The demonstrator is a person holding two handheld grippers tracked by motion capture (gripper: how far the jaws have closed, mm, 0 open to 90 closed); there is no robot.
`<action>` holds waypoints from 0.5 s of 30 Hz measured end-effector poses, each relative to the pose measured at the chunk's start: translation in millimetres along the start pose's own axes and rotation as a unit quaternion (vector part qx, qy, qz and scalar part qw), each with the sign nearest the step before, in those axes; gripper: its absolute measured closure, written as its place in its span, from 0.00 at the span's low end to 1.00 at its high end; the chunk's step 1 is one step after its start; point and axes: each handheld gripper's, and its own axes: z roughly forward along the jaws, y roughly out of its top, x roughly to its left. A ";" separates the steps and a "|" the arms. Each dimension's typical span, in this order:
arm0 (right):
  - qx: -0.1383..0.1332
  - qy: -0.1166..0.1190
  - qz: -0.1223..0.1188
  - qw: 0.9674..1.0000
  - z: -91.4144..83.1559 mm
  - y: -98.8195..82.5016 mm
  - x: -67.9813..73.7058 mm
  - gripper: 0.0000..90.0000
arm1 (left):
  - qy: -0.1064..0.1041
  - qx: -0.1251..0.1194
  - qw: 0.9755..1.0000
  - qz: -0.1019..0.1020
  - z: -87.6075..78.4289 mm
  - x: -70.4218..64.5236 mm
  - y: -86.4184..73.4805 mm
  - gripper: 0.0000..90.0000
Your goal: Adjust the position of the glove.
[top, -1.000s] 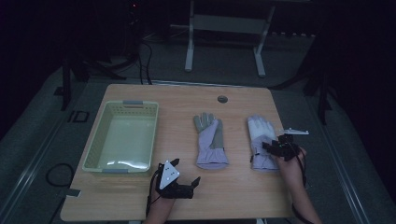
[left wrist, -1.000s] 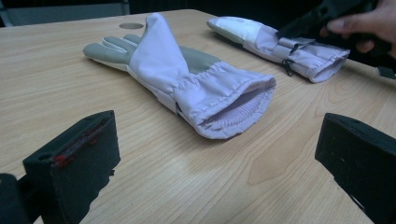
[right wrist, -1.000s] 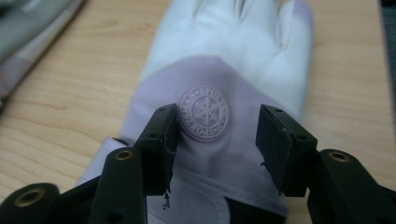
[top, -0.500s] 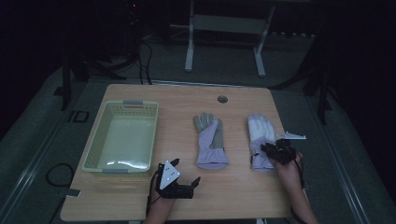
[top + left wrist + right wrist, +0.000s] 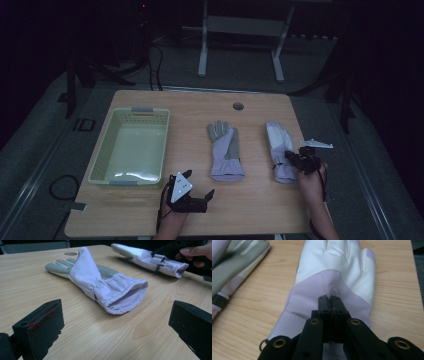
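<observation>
Right claw (image 5: 292, 158): clenched on the cuff end of the right-hand glove (image 5: 278, 150); its jaws have just been closing, and in the right gripper view the two black pads meet over the lilac fabric with a pinch of it between them.
Right-hand glove: lies flat on the bench (image 5: 250, 210), white fingers pointing away from the person, lilac cuff toward the near edge, close to the bench's right side.
Left claw (image 5: 206, 197): released, jaws spread wide, nothing between them; it hovers low near the front edge of the bench, pointed toward the middle glove (image 5: 100, 282).
Middle glove: lies in the centre of the bench, grey palm patch showing, open elastic cuff facing the left claw, well apart from the other glove.
Basket (image 5: 104, 161): pale green plastic, on the left part of the bench, just beyond the left claw.
Hole (image 5: 238, 106): small round grommet near the far edge of the bench.
</observation>
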 end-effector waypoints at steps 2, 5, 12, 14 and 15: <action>0.011 0.014 -0.009 1.000 4.5 0.0 -0.3 0.92 | 0.000 0.000 1.000 0.001 0.0 -0.1 0.0 0.00; 0.003 0.007 -0.020 1.000 8.8 0.5 -2.3 0.65 | -0.001 0.000 1.000 -0.001 0.0 0.1 0.0 0.00; 0.019 0.045 -0.006 0.999 26.5 -3.5 -18.7 0.69 | -0.001 0.000 1.000 0.000 0.1 0.1 0.0 0.00; 0.029 0.054 -0.009 0.998 26.3 -2.4 -18.4 0.76 | -0.001 0.000 1.000 0.000 0.1 0.0 0.0 0.00; 0.029 0.054 -0.009 0.998 26.3 -2.4 -18.4 0.76 | -0.001 0.000 1.000 0.000 0.1 0.0 0.0 0.00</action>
